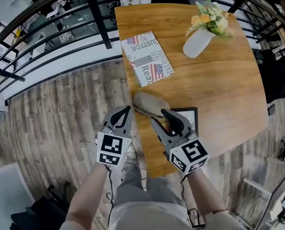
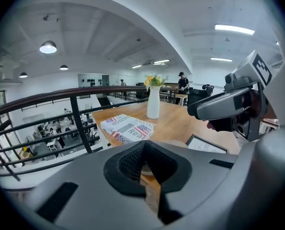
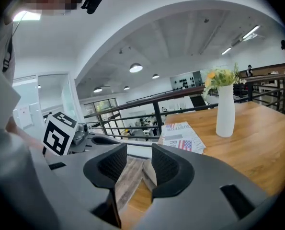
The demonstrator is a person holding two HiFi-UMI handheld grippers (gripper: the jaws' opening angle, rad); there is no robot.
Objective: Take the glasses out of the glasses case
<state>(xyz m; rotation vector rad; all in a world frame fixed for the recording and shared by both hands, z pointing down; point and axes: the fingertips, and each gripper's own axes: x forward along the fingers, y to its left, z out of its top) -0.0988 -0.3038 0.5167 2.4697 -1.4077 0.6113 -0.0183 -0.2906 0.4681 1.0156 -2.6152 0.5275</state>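
Note:
The glasses case (image 1: 149,103), a closed grey-beige oval shell, lies near the table's left front edge. My left gripper (image 1: 128,110) hangs just left of the case, over the table's edge, with its fingertips meeting and nothing between them; in the left gripper view (image 2: 143,145) only the table edge shows through the gap behind the tips. My right gripper (image 1: 159,117) is just in front of the case, jaws apart and empty. In the right gripper view (image 3: 138,159) the case (image 3: 147,174) shows beyond the gap. The glasses are not visible.
On the wooden table (image 1: 219,90) a black-framed tablet (image 1: 188,116) lies right of the case, under the right gripper. A folded newspaper (image 1: 147,59) and a white vase with flowers (image 1: 198,42) sit farther back. A black railing (image 1: 61,28) runs along the left, above plank flooring.

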